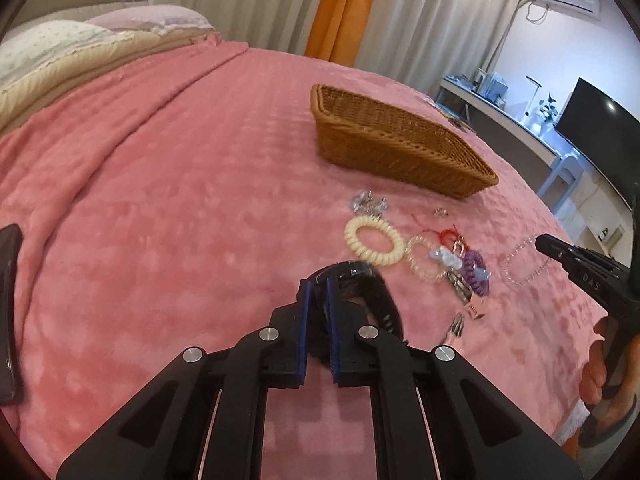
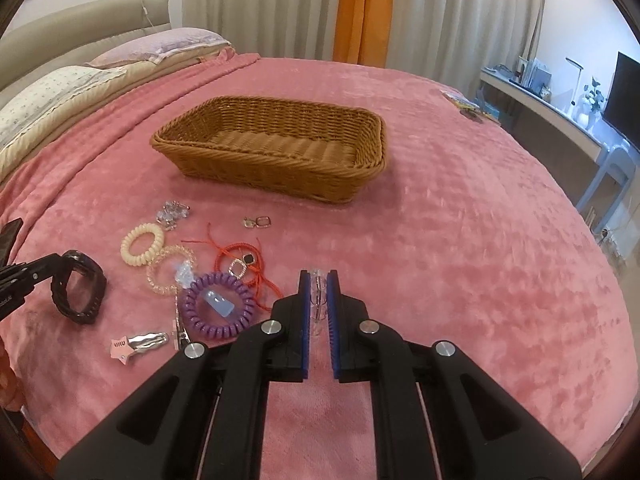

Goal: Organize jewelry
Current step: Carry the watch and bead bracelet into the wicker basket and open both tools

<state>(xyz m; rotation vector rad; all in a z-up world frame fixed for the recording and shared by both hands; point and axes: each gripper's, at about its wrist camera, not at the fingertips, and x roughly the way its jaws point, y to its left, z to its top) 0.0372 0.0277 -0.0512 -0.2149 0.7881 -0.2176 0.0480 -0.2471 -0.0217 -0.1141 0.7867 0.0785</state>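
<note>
A brown wicker basket [image 2: 272, 148] stands empty on the pink blanket; it also shows in the left wrist view [image 1: 396, 140]. My left gripper [image 1: 319, 284] is shut on a black watch [image 1: 360, 292], also seen from the right wrist view [image 2: 78, 286]. My right gripper [image 2: 319, 280] is shut on a clear bead bracelet [image 2: 318, 300], which trails in the left wrist view [image 1: 520, 264]. On the blanket lie a cream coil hair tie [image 2: 142, 242], a purple coil tie [image 2: 218, 306], a clear coil tie [image 2: 168, 270], red string bracelets [image 2: 240, 260], earrings [image 2: 258, 222] and hair clips [image 2: 140, 342].
The pink blanket [image 2: 460, 240] covers the bed, with pillows [image 2: 60, 92] at the far left. A desk with a monitor [image 2: 624, 96] stands beyond the bed's right edge. Small items [image 2: 468, 106] lie at the far right corner of the bed. A dark object [image 1: 8, 312] sits at the left.
</note>
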